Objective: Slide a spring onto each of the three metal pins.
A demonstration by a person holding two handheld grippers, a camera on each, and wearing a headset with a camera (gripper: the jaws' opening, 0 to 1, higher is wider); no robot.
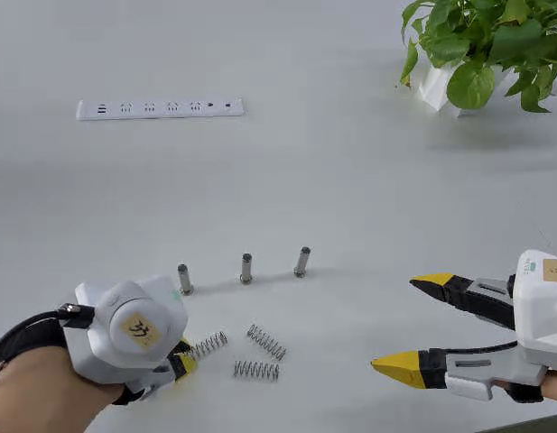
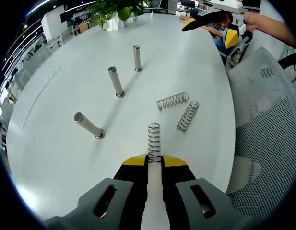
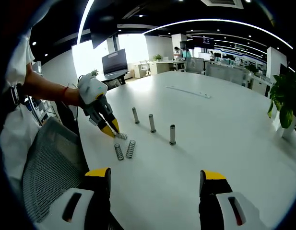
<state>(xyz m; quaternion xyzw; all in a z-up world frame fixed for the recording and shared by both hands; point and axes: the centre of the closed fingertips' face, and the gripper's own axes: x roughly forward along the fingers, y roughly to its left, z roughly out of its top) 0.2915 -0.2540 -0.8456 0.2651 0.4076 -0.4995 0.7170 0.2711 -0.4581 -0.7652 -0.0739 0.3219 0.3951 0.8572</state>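
Three metal pins stand upright in a row on the white table: left pin (image 1: 184,279), middle pin (image 1: 246,268), right pin (image 1: 302,261). In front of them lie two loose springs (image 1: 266,342) (image 1: 255,369). My left gripper (image 1: 182,361) is shut on the end of a third spring (image 1: 208,344), which sticks out from the yellow tips in the left gripper view (image 2: 154,142), near the left pin (image 2: 88,125). My right gripper (image 1: 411,325) is open and holds nothing, to the right of the pins; in its own view the pins (image 3: 152,123) lie ahead.
A white power strip (image 1: 160,108) lies at the back left. A potted plant (image 1: 481,45) stands at the back right. A mesh office chair (image 2: 270,129) is beside the table edge.
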